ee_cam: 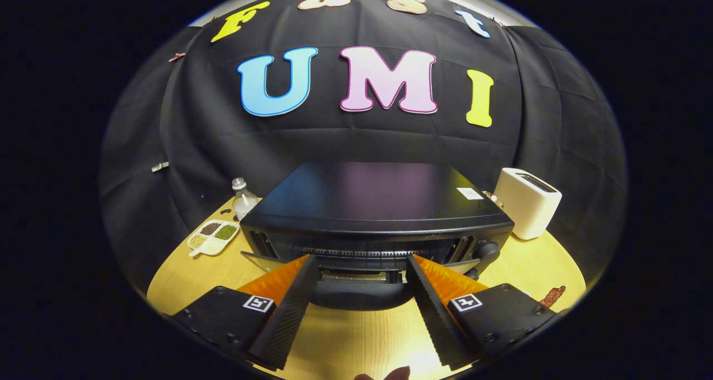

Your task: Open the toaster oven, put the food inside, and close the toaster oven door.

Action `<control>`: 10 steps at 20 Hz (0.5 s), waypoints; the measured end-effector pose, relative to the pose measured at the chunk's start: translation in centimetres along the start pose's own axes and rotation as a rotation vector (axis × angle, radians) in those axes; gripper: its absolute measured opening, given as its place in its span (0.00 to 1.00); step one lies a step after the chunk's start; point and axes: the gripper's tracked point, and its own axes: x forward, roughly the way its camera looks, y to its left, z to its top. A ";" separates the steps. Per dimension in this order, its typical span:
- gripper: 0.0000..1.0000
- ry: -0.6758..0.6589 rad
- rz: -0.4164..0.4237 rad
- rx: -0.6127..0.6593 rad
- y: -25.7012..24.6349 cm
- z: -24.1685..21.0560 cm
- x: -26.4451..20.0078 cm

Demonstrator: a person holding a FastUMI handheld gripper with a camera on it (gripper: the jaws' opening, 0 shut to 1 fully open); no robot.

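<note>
Just ahead of your wide-open, empty jaws (362,263) sits the black toaster oven (373,213) on the worktop (356,335), its door (356,293) partly tipped down. It looks heavy and hard, so take the door by its front edge. The white toaster (526,201), bottle (243,199) and seed tray (213,237) stand off to the sides, out of your way.

No writing can be read. A small white label (469,193) sits on the far right of the oven (373,201) top, its print too small to make out. Each finger (289,307) of the parted gripper (362,263) carries a square black-and-white marker (258,303), not text.
</note>
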 end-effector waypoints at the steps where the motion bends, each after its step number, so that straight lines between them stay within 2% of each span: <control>1: 0.99 0.004 -0.002 0.001 -0.1 -0.3 -0.3; 10: 0.99 0.085 -0.006 -0.037 0.3 -4.7 -3.4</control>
